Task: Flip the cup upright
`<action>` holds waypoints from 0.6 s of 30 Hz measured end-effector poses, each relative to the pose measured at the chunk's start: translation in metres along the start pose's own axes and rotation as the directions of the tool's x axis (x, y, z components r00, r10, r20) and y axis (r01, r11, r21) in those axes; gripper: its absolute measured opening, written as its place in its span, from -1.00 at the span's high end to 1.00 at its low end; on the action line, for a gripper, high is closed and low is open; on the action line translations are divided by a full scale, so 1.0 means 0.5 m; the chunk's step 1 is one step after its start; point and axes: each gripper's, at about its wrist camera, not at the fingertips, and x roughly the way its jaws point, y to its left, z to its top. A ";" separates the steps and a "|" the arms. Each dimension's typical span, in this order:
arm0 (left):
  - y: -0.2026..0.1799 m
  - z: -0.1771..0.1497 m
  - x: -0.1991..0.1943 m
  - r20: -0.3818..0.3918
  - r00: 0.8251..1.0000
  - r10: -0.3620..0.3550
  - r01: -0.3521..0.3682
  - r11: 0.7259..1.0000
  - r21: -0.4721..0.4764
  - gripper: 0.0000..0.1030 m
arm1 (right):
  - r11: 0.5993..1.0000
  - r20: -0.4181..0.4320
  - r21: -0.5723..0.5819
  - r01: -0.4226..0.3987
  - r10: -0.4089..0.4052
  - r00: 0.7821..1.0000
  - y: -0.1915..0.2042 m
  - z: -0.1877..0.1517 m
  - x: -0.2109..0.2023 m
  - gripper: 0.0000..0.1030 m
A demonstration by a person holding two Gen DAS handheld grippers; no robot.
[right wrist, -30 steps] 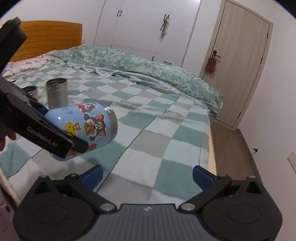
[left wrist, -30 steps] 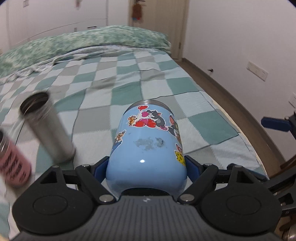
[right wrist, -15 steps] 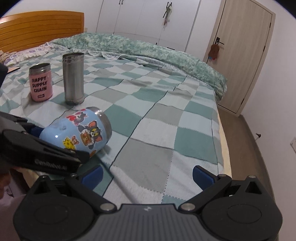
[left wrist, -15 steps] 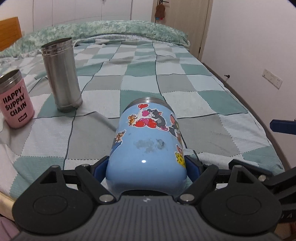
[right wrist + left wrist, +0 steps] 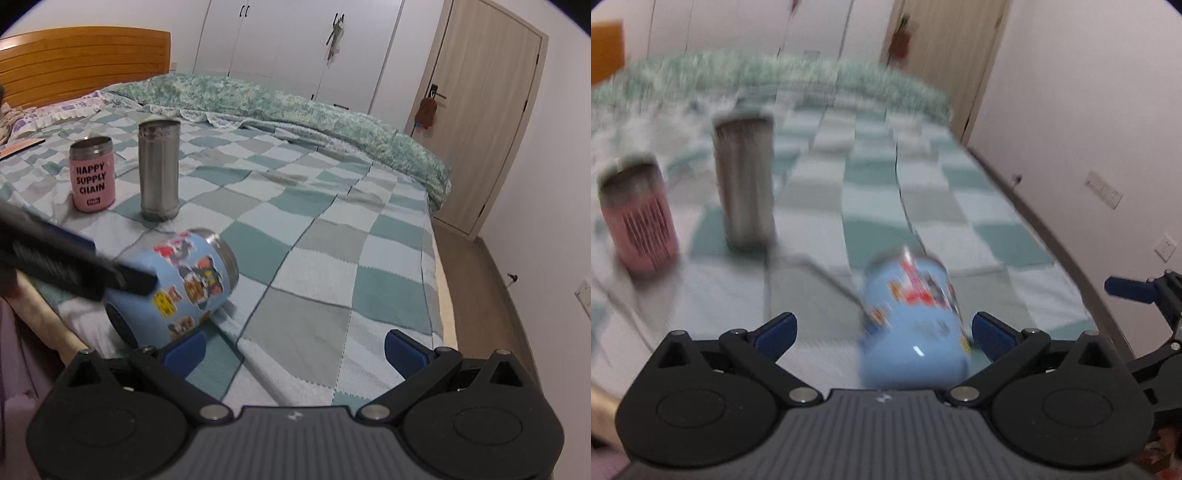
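Observation:
A light blue cup [image 5: 177,288] with cartoon stickers lies on its side on the checked bedspread near the bed's front edge, its steel rim pointing away from me. In the blurred left wrist view the cup [image 5: 912,325] lies between the fingers, toward the right one. My left gripper [image 5: 882,332] is open, its fingers apart from the cup; one finger [image 5: 74,266] shows as a dark blur over the cup in the right wrist view. My right gripper [image 5: 295,347] is open and empty, just right of the cup.
A pink "Happy Supply Chain" cup [image 5: 92,173] and a tall steel tumbler [image 5: 159,170] stand upright on the bedspread [image 5: 332,295] behind the blue cup. A green quilt [image 5: 295,107] lies along the far side. The bed's edge and floor [image 5: 480,280] are to the right.
My left gripper has opened and let go of the blue cup, which now lies on its side on the bed. The left view is motion-blurred. The right gripper has barely moved.

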 end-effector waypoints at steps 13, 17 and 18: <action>0.159 0.035 -0.035 0.073 0.997 0.018 -0.040 0.950 0.310 -1.00 | 0.989 -0.046 0.149 0.020 -0.013 0.999 0.098 0.090 0.024 -1.00; 0.189 0.040 -0.020 0.078 0.997 -0.019 -0.012 0.925 0.379 -1.00 | 0.979 -0.091 0.198 0.047 -0.029 0.995 0.123 0.115 0.059 -1.00; 0.194 0.044 -0.014 0.075 0.996 -0.037 0.005 0.923 0.384 -1.00 | 0.977 -0.101 0.208 0.050 -0.029 0.994 0.127 0.121 0.068 -1.00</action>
